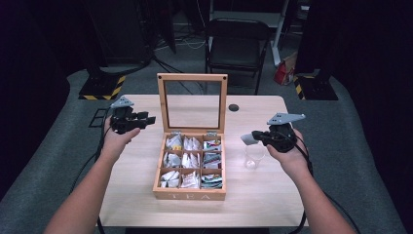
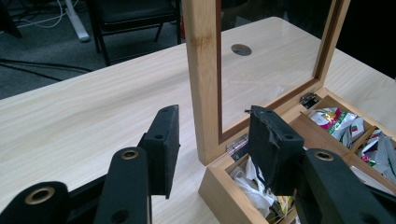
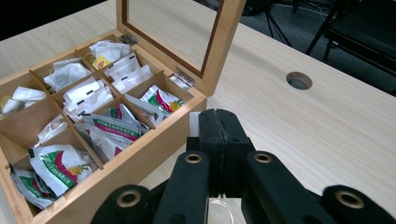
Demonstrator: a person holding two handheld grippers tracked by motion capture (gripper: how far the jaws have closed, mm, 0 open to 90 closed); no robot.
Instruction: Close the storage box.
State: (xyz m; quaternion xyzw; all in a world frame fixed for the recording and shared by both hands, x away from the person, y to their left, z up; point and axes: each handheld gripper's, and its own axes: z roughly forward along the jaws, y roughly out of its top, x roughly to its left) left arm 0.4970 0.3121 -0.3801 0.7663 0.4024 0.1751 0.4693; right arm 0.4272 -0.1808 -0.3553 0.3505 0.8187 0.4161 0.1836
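1. A white tea bag (image 1: 248,139) is sticking out leftward from the tips of the right gripper (image 1: 255,137), held above the table beside the tea box and over a clear plastic cup (image 1: 253,157).
2. The right gripper is clenching: in the right gripper view its two black pads (image 3: 219,140) are pressing flat together, with a pale sliver of the bag (image 3: 193,124) showing just past their edge.
3. The person's right hand (image 1: 287,153) is wrapping the gripper from behind, forearm rising from the bottom right of the high view, the tool pointing level toward the box.
4. The wooden tea box (image 1: 190,194) is sitting in the middle of the table (image 1: 136,165), its glass-paned lid (image 1: 192,103) standing upright, its nine compartments holding white and green-and-red sachets (image 3: 56,165).
5. The left gripper (image 1: 148,119) is hovering at the box's rear left corner, jaws parted and gripping nothing; in the left gripper view one pad (image 2: 164,147) is outside the lid's post and the other above the corner compartment.
6. The left hand (image 1: 117,139) is holding its tool level, pointing right toward the lid, forearm slanting up from the lower left.
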